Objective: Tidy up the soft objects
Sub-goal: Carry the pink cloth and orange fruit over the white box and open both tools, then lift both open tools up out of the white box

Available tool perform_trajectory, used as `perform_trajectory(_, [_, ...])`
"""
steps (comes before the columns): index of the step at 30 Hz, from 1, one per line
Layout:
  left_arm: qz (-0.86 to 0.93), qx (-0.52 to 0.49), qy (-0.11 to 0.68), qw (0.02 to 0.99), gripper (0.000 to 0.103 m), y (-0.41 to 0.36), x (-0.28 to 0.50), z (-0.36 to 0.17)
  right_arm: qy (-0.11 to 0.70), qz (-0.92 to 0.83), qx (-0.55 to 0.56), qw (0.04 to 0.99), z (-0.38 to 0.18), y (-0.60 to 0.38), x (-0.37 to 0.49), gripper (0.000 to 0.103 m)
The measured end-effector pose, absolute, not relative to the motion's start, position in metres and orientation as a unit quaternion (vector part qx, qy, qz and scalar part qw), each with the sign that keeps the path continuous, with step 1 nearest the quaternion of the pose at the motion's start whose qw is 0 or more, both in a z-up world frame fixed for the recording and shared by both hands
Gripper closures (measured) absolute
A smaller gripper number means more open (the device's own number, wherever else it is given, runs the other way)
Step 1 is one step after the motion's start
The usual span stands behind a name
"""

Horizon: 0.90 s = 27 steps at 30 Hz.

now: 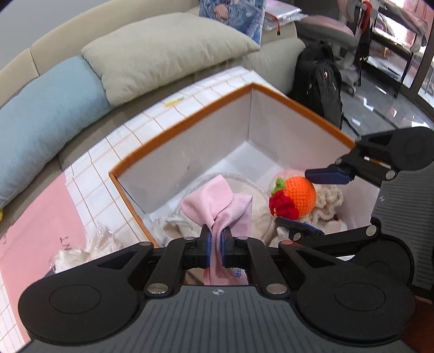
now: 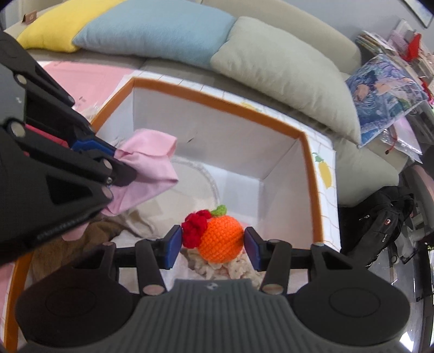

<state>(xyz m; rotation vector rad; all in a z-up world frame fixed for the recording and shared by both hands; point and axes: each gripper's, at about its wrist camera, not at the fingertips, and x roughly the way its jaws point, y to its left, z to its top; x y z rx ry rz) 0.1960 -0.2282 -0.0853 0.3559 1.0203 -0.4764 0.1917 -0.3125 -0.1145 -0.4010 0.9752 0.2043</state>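
A white box with an orange rim (image 1: pixel 190 119) (image 2: pixel 217 99) stands on the sofa. My left gripper (image 1: pixel 216 243) (image 2: pixel 104 156) is shut on a pink cloth (image 1: pixel 219 206) (image 2: pixel 146 165) and holds it over the box. My right gripper (image 2: pixel 213 245) (image 1: pixel 312 201) is open inside the box, its pads either side of a crocheted orange with a red flower and green leaf (image 2: pixel 217 236) (image 1: pixel 295 195). The orange lies on cream knitted things (image 1: pixel 325 201) (image 2: pixel 214 267). A brown soft item (image 2: pixel 81 241) lies in the box's near left.
A blue pillow (image 1: pixel 46 116) (image 2: pixel 157 30), a beige pillow (image 1: pixel 162 51) (image 2: pixel 284 70) and a yellow pillow (image 2: pixel 57 25) lean on the sofa back. A pink sheet (image 1: pixel 40 230) and crumpled plastic (image 1: pixel 81 249) lie left of the box. A black backpack (image 1: pixel 317 81) (image 2: pixel 379 220) stands on the floor.
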Motion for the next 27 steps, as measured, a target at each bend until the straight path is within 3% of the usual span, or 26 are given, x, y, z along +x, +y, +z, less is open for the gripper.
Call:
perform_trajectory(4, [-0.232,0.153,0.484,0.83,0.08,-0.223,0.197,-0.083,0.465,0.102,-0.199,0.857,-0.115,-0.31,0.191,0.051])
perform_trajectory(7, [-0.236,0.153,0.473,0.835,0.064,-0.221,0.197,-0.077,0.469,0.106,-0.201,0.853,-0.114,-0.309,0.19,0.049])
perform_trajectory(9, [-0.237,0.153,0.46,0.842,0.041,-0.221,0.195,-0.071,0.47,0.106,-0.207,0.851,-0.113,-0.308,0.189,0.046])
perform_trajectory(11, [-0.238,0.152,0.442,0.851,0.031,-0.22,0.192,-0.063,0.467,0.106,-0.21,0.852,-0.109,-0.306,0.186,0.04])
perform_trajectory(13, [-0.246,0.147,0.424,0.859,0.029,-0.217,0.187,-0.054,0.463,0.103,-0.209,0.855,-0.102,-0.305,0.183,0.032])
perform_trajectory(20, [-0.243,0.149,0.364,0.886,0.028,-0.209,0.166,-0.021,0.438,0.092,-0.175,0.877,-0.064,-0.309,0.166,0.028])
perform_trajectory(24, [-0.239,0.153,0.317,0.905,0.028,-0.199,0.146,-0.002,0.416,0.068,-0.145,0.895,-0.047,-0.309,0.151,0.017])
perform_trajectory(27, [-0.239,0.17,0.263,0.919,0.028,-0.19,0.124,0.008,0.401,0.052,-0.126,0.906,-0.039,-0.305,0.14,0.017])
